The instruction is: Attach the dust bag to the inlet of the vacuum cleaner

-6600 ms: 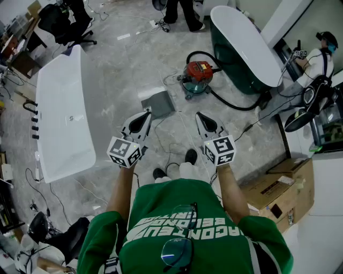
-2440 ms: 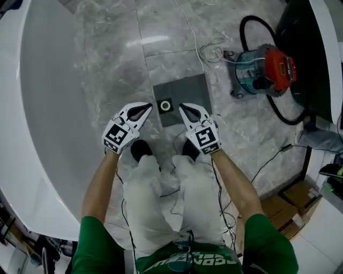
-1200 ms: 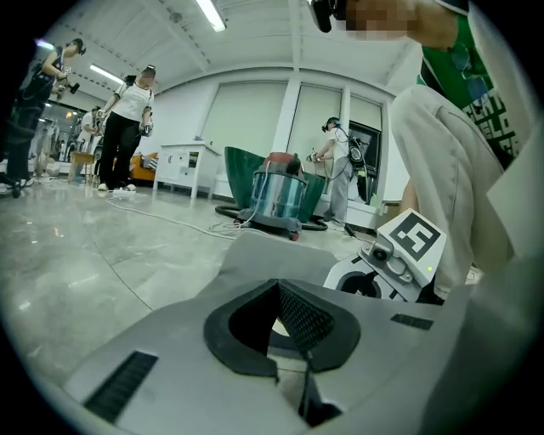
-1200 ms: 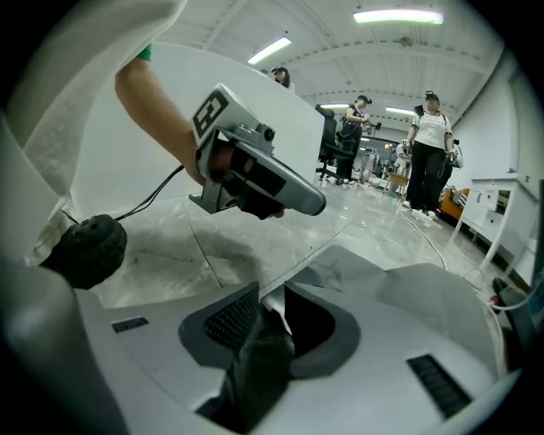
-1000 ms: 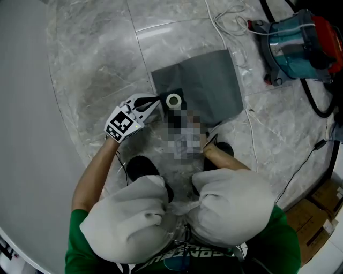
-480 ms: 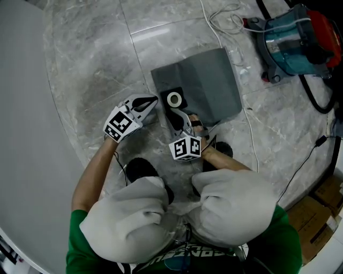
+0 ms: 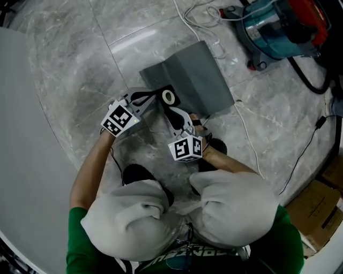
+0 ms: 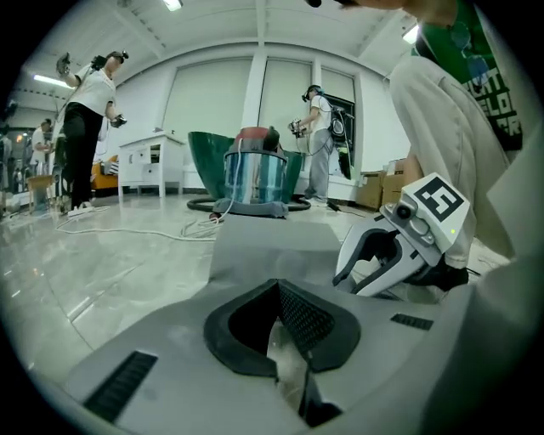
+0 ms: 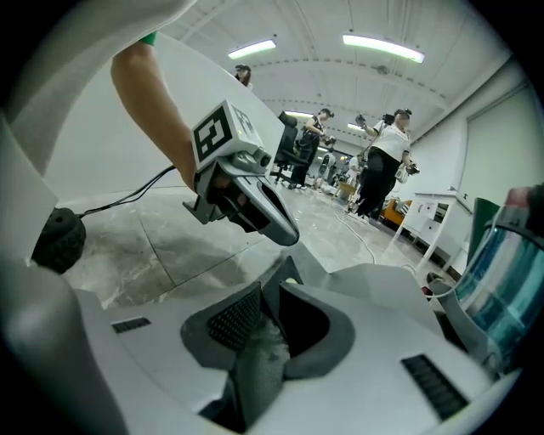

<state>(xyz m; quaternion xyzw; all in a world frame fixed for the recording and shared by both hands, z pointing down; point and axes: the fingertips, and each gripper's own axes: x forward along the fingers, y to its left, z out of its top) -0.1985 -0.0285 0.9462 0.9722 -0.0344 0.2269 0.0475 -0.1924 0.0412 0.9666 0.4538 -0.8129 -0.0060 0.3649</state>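
The grey dust bag (image 7: 195, 80) lies on the marble floor, its black collar and white ring (image 7: 169, 97) at the near end. My left gripper (image 7: 155, 96) is shut on the collar's left edge; in the left gripper view a thin pale sheet sits between its pads (image 8: 293, 327). My right gripper (image 7: 166, 108) holds the collar's near edge just below the ring. Its jaws are closing, with grey bag fabric (image 9: 259, 361) filling the gap between them. The red and teal vacuum cleaner (image 7: 278, 24) stands beyond the bag at the upper right.
A white cable (image 7: 198, 16) and a black hose (image 7: 311, 80) trail from the vacuum. A big white bathtub (image 7: 21, 134) fills the left side, and a cardboard box (image 7: 321, 208) sits at the lower right. Other people (image 8: 85, 119) stand far off.
The person walked to the bag and crouched. The right gripper came onto the collar below the ring and its jaws narrowed. The left gripper slid in against the collar, whose end has lifted slightly.
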